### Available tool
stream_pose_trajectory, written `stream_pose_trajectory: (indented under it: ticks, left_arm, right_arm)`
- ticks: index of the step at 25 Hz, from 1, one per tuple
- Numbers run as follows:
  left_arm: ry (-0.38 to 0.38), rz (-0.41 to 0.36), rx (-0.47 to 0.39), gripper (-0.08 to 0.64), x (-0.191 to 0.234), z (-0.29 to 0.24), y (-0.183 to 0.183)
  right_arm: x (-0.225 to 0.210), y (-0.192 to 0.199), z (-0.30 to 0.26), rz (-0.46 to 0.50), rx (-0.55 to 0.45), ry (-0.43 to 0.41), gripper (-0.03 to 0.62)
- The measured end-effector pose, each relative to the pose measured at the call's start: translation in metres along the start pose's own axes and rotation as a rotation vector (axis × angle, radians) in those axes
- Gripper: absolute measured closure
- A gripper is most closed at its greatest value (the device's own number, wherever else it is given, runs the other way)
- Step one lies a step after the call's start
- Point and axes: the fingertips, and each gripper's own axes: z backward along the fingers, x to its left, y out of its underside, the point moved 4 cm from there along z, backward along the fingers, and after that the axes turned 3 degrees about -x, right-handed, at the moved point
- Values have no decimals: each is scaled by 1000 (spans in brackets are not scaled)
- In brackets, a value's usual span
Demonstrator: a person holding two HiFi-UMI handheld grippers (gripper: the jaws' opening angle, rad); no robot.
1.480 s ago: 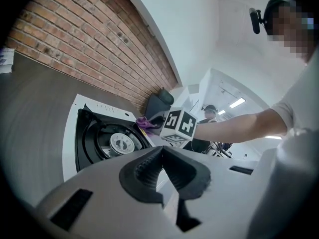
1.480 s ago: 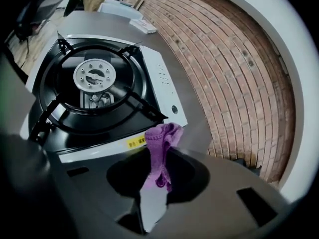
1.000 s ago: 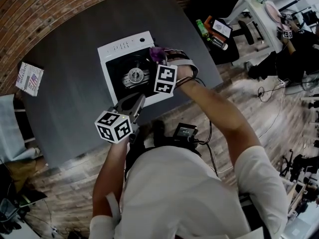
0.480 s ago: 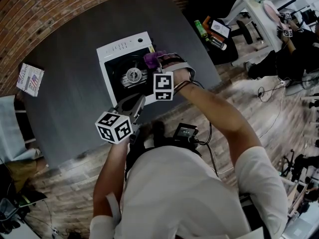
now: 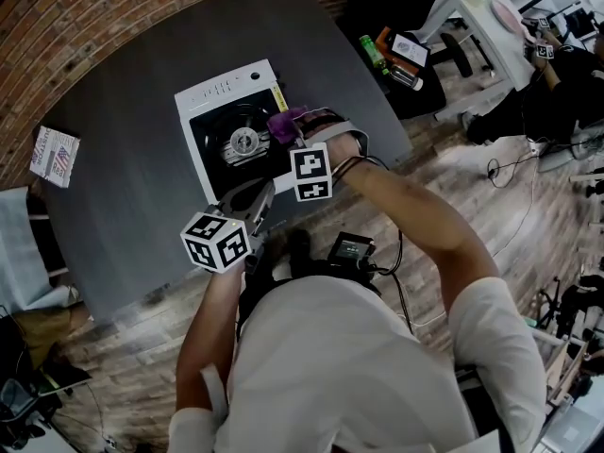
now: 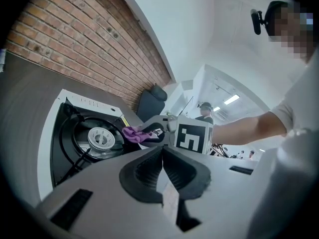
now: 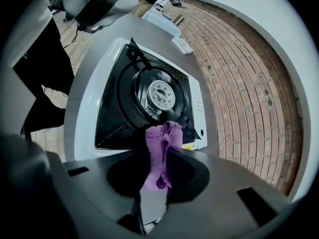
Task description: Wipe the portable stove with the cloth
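A person is standing over a dark grey table [image 5: 132, 173] with a two-jaw gripper in each hand. A white portable stove [image 5: 201, 97] with a black top and 1 round burner [image 5: 243, 142] is sitting near the middle of the table. A small printed booklet [image 5: 54, 156] is lying well apart from it, toward the left edge.

The left gripper [image 5: 257, 194] is hovering just beside the stove's near edge, jaws pressed together with nothing between them. The right gripper [image 5: 287, 128] is reaching over the right side of the black top, jaws squeezing a small purple cloth [image 5: 280, 123]. In the right gripper view, the cloth [image 7: 162, 139] is sticking out past the jaw tips in a bunched fold, just right of the burner.

The cloth is looking soft, light and limp, so it will likely crumple and drag rather than slide flat. A pinch on a thick bunched fold, with a free tuft left past the tips, seems the best hold. The stove looks rigid and fairly light, so it could shift under a firm push.

Compared with 1 second ago, the cloth and right gripper are sitting closer to the person along the right side of the black top. The left gripper is staying where it was.
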Motion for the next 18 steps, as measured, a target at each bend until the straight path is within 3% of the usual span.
stream_pose_trajectory:
  ticks: [18]
  left_arm:
    - [1, -19, 30, 551, -17, -16, 8]
  right_arm:
    - [36, 10, 28, 0, -114, -109, 503]
